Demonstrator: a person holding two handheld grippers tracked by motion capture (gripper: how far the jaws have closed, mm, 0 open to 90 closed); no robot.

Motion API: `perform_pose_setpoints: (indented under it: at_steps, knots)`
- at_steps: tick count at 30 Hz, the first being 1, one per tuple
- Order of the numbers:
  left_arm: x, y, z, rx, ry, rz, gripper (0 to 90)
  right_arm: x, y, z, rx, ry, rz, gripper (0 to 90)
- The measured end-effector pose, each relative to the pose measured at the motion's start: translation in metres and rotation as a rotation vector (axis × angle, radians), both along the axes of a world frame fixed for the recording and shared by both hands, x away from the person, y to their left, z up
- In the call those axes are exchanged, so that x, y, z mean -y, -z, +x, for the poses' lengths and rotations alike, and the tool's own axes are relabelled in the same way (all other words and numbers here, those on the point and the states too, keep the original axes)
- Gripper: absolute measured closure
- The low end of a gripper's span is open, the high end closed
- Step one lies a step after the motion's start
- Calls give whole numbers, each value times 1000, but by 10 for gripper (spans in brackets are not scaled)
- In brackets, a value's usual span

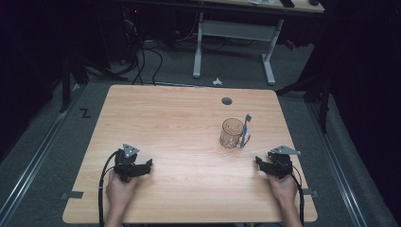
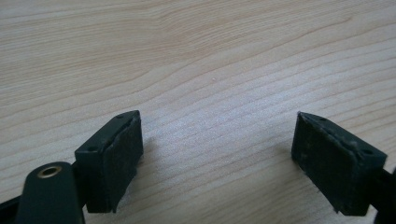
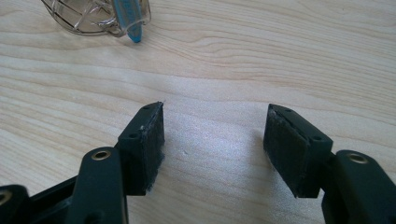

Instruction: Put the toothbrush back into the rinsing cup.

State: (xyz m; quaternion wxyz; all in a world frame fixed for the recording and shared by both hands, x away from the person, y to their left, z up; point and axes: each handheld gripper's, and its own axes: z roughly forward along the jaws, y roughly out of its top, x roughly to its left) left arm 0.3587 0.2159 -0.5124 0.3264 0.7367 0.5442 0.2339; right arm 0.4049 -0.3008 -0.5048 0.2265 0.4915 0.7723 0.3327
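Standing glass mug (image 1: 231, 133), toothbrush (image 1: 246, 128) inside

The glass mug (image 3: 95, 16) is cut off by the right gripper view's top edge, above the right tool (image 3: 212, 142). The blue toothbrush (image 3: 130, 18) beside the mug loses its upper length there too.

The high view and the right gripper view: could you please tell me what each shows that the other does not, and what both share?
The high view alone takes in the left gripper, both hands, the hole in the table, the floor and the desk frame behind. The right gripper view alone gives a close look at the right gripper, its jaws wide apart over bare wood. Both share the glass mug with the blue toothbrush and the wooden table.
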Motion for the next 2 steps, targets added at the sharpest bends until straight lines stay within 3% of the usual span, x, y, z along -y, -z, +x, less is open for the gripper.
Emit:
perform_pose_setpoints:
  at_steps: [2]
  knots:
    - [0, 0, 0, 0, 0, 0, 171, 0, 0, 0, 0, 0, 0, 387]
